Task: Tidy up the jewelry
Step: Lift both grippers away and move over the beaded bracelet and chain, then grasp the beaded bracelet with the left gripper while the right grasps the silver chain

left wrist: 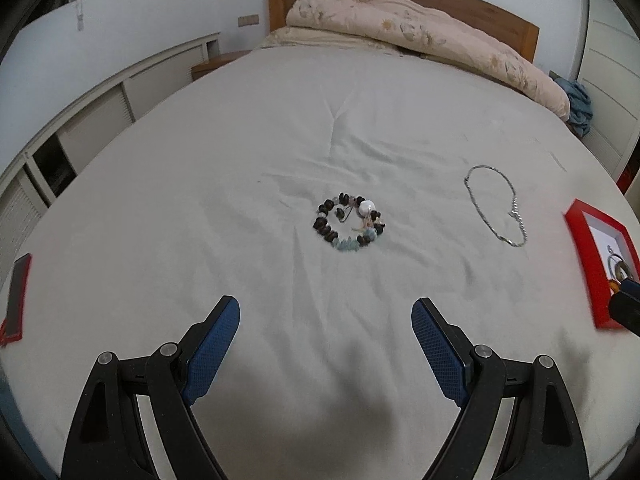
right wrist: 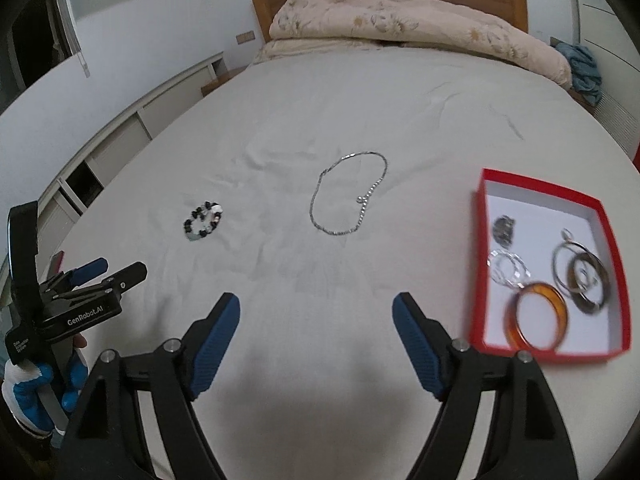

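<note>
A dark beaded bracelet [left wrist: 349, 222] [right wrist: 203, 221] with a white bead lies on the white bedsheet, ahead of my left gripper [left wrist: 326, 312], which is open and empty. To its right a silver chain [left wrist: 498, 205] [right wrist: 347, 194] lies in a loop, ahead of my right gripper [right wrist: 316, 308], also open with nothing between its fingers. A red box [right wrist: 482, 264] [left wrist: 580, 248] with a white inside sits at the right and holds an orange bangle [right wrist: 536, 316], metal rings [right wrist: 580, 276] and a dark piece. In the right wrist view the left gripper [right wrist: 116, 270] shows at the left edge, held by a gloved hand.
A rolled beige quilt [left wrist: 420, 28] and wooden headboard [left wrist: 480, 4] close off the far end of the bed. A red lid [left wrist: 16, 300] lies at the bed's left edge. Low white cabinets [left wrist: 100, 120] run along the left wall. A blue cloth [right wrist: 584, 68] lies at the far right.
</note>
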`<state>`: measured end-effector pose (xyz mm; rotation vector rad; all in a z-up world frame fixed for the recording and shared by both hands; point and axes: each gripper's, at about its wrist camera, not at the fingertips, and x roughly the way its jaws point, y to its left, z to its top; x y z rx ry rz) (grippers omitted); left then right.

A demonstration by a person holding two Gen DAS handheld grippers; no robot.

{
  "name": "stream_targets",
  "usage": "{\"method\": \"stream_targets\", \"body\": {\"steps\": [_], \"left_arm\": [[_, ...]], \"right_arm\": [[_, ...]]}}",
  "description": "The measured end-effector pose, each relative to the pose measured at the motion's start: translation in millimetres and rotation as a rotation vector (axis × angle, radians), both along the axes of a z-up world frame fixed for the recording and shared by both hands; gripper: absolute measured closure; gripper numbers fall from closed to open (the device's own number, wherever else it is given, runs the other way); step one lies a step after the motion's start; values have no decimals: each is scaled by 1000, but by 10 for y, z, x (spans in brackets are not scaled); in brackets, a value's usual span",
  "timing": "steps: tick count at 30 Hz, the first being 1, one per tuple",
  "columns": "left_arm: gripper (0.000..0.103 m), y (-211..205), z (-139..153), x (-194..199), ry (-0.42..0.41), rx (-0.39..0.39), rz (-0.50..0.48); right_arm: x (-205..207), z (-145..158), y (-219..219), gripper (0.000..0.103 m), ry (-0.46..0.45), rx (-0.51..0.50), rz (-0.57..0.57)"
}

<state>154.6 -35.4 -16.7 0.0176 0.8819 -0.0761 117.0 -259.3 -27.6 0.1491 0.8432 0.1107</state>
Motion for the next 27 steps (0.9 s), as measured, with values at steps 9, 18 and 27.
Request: {"method": "stream_targets", "body": {"steps": [9, 18, 27], "left_arm": [[16, -151, -263, 614, 10, 31, -22], [13, -251, -487, 871, 23, 51, -30], [11, -214, -534, 1089, 41, 21, -7]], "right_arm": [[750, -336, -37, 20, 49, -5, -4], [1329, -653, -5, 16, 102, -32, 5], [1664, -789, -5, 12, 99, -88, -15]]}}
